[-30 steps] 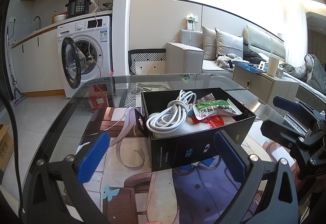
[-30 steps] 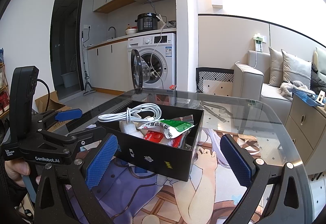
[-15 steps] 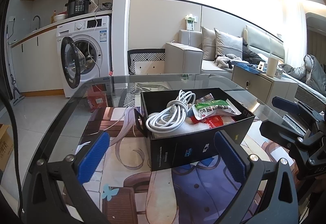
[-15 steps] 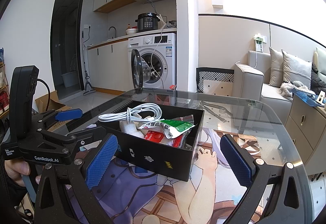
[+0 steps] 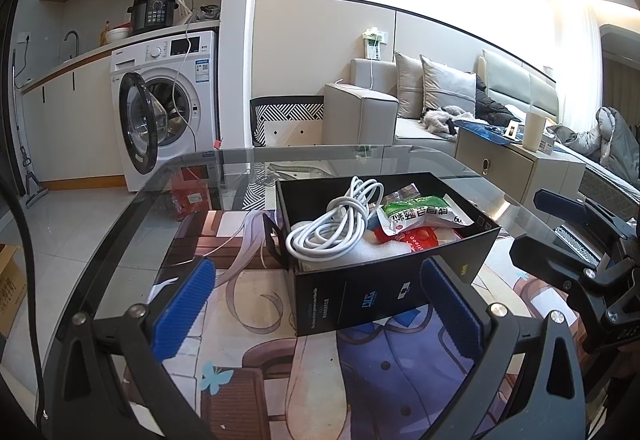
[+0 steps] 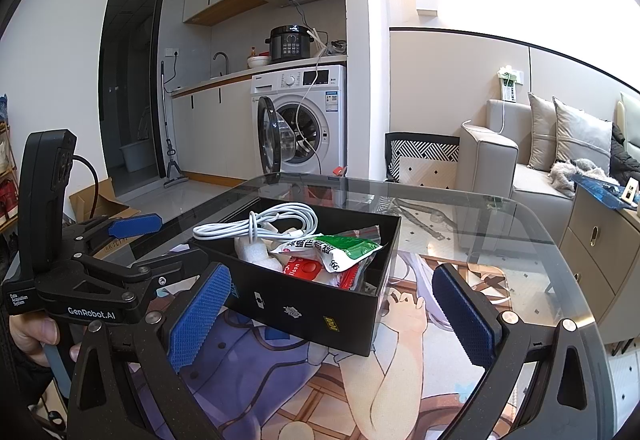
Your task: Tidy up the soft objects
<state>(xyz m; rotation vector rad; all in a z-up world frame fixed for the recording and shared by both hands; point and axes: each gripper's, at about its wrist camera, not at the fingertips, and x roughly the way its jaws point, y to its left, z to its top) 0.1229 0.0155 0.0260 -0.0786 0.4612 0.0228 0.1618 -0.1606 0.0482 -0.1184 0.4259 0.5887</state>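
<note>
Left wrist view: left gripper [image 5: 318,306] spread wide, gripping nothing, above glass table [image 5: 132,224]. Black box [image 5: 384,280] at 12 o'clock, just beyond the 2 blue pads [image 5: 182,310]. Inside: white cable [image 5: 336,226] at 11 o'clock, green snack packet [image 5: 420,214] at 1 o'clock, red packet [image 5: 414,240] beneath. Right wrist view: right gripper [image 6: 332,314] likewise wide apart, empty, same box at 12 o'clock.

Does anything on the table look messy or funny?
Yes, a bit. The white cable is piled in a loose coil inside the black box, with one loop poking up above the rim. The green and white packet lies crooked on top of the other things. Nothing looks spilled or broken.
</note>
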